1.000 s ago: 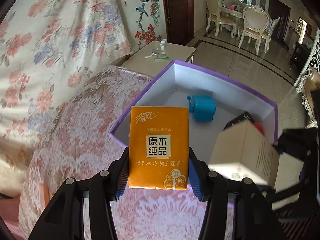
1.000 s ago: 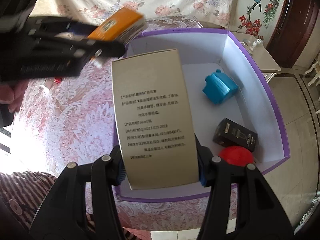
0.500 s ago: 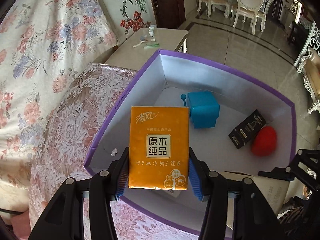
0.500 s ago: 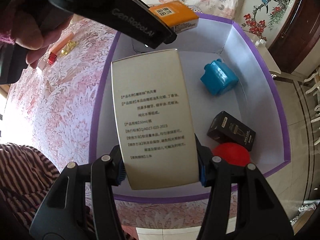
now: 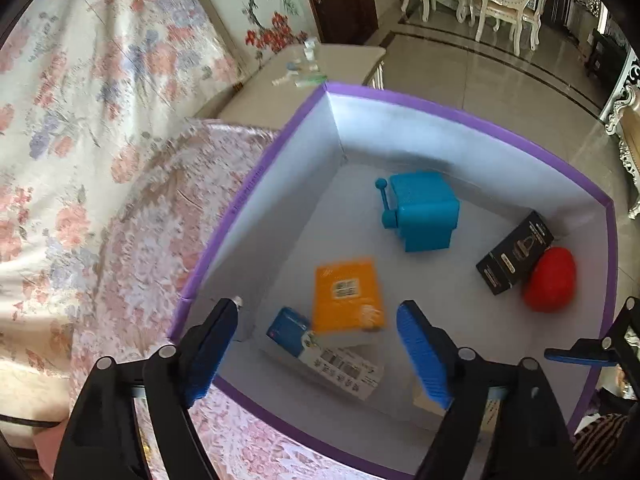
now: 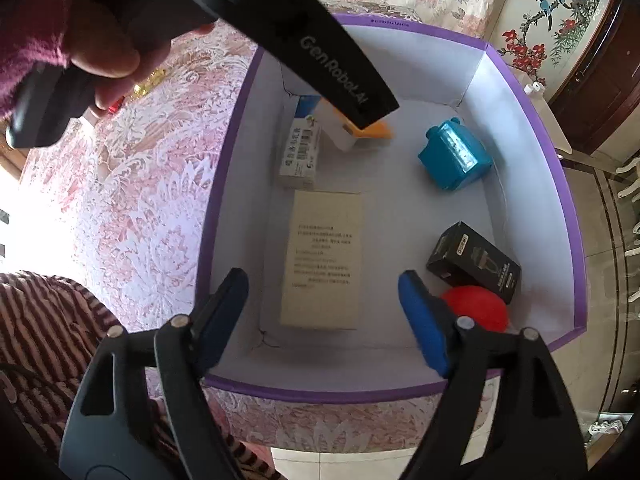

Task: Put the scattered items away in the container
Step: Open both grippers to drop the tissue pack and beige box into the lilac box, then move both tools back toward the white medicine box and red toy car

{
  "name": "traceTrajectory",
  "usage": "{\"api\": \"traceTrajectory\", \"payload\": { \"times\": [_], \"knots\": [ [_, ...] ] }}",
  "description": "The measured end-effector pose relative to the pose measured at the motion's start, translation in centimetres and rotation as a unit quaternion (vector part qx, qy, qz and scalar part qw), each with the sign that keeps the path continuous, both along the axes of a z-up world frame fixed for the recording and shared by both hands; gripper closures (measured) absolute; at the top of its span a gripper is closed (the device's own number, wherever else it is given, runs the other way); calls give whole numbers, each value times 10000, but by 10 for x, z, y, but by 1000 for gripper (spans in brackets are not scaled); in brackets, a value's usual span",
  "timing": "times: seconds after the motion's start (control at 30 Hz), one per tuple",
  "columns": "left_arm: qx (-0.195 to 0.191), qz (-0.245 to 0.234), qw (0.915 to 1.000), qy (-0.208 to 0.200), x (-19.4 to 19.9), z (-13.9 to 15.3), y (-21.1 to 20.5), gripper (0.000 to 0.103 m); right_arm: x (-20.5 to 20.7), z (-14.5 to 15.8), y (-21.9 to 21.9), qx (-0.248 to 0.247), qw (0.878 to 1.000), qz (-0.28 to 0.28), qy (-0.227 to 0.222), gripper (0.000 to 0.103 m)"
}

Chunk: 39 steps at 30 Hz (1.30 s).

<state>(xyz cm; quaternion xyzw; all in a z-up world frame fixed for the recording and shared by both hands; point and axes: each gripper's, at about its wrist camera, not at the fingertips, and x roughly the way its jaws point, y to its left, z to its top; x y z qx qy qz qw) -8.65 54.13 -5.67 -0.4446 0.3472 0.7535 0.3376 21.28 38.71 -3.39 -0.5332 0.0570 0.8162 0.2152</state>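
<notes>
The left gripper [image 5: 316, 350] is opening its jaws, and nothing is pressed between the blue pads [image 5: 424, 354]. Under it the orange tissue pack [image 5: 347, 294] lies inside the purple-rimmed box [image 5: 460, 114], near the left wall, partly on a white and blue carton [image 5: 320, 350] that shows barcodes. The print on the orange pack is blurred, only a code square is seen.

The right gripper [image 6: 322, 316] is also opening its jaws, with empty air between the pads. Below it the beige carton [image 6: 322, 258] lies flat on the box floor, close to the near-left corner. It carries several lines of small Chinese text, too blurred to read.

In the right wrist view the left gripper's finger [image 6: 320, 56] crosses the top of the picture, with the white lettering "GenRobot.AI". A hand [image 6: 100, 46] in a dark red sleeve holds this tool. Both grippers point steeply down into the box.

A blue house-shaped item [image 5: 420, 216] stands toward the far side. A black carton [image 5: 514, 254] leans on a red rounded object [image 5: 550, 280] at the right wall. The middle of the box floor is free. The box rests on a pink lace cloth [image 6: 132, 216]; its right side reaches over the tiled floor [image 5: 500, 92].
</notes>
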Motion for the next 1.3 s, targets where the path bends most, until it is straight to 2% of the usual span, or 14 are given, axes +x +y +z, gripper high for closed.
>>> {"api": "traceTrajectory", "payload": {
  "times": [0.4,0.97,1.1,1.2,1.3],
  "knots": [
    [141,134,9998,87,11,9,-22,17,-4,2,-8,-26,9998,-176,90,23],
    [840,721,9938,-66,29,28,-89,17,-7,1,-20,103,9990,-439,-15,23],
    [1011,732,9921,-92,36,29,-112,11,-8,1,-19,87,9980,-628,-26,23],
    [1123,693,9912,-121,44,31,-129,0,-9,2,-19,120,9969,-781,-48,23],
    [1168,672,9907,-170,50,30,-142,0,-9,2,-19,121,9951,-978,-41,23]
  ]
}}
